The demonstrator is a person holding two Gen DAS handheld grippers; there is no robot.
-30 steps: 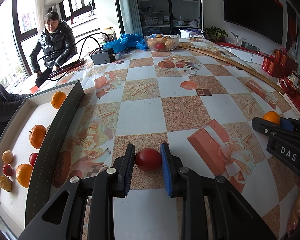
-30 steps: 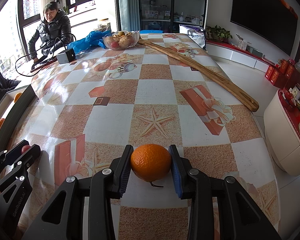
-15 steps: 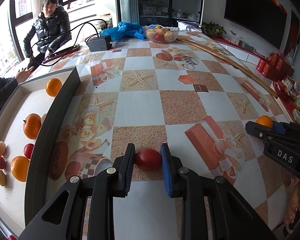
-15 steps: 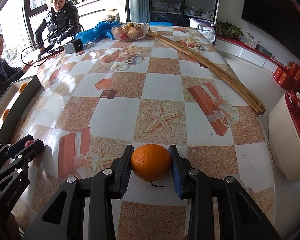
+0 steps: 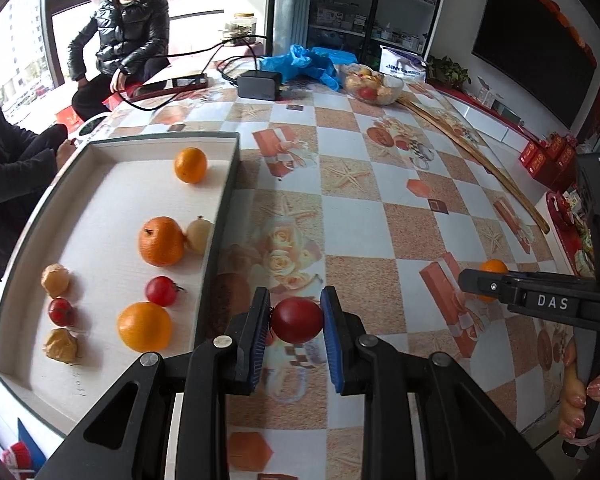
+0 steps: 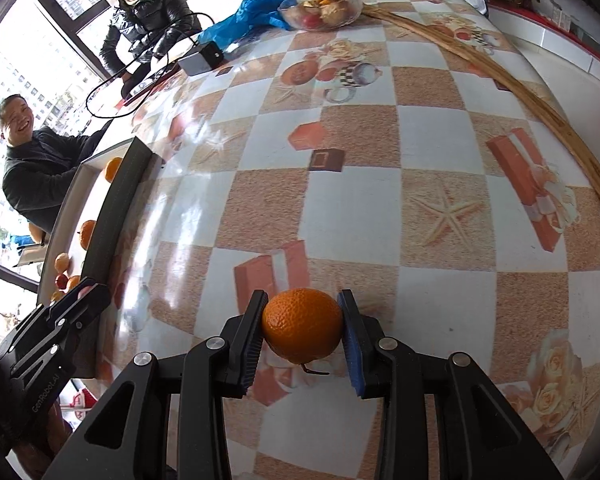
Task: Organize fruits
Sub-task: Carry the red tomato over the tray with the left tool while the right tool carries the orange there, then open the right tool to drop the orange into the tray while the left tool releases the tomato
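Note:
My left gripper (image 5: 296, 320) is shut on a small red fruit (image 5: 297, 319) and holds it above the tablecloth, just right of the tray's dark wall (image 5: 216, 236). The white tray holds several oranges, small red fruits and brown fruits, among them a large orange (image 5: 161, 241). My right gripper (image 6: 302, 330) is shut on an orange (image 6: 302, 330) and holds it above the table; it also shows in the left wrist view (image 5: 488, 276) at the right. The left gripper shows at the lower left of the right wrist view (image 6: 86, 294).
A glass bowl of fruit (image 5: 372, 84) stands at the table's far end beside a blue plastic bag (image 5: 308, 64) and a black power adapter (image 5: 259, 85) with cables. A long wooden stick (image 5: 476, 160) lies along the right side. Two people sit beyond the table's left edge.
Both grippers have risen and swung left toward the tray, each still holding its fruit. The tray's inside now shows more fully in the left wrist view.

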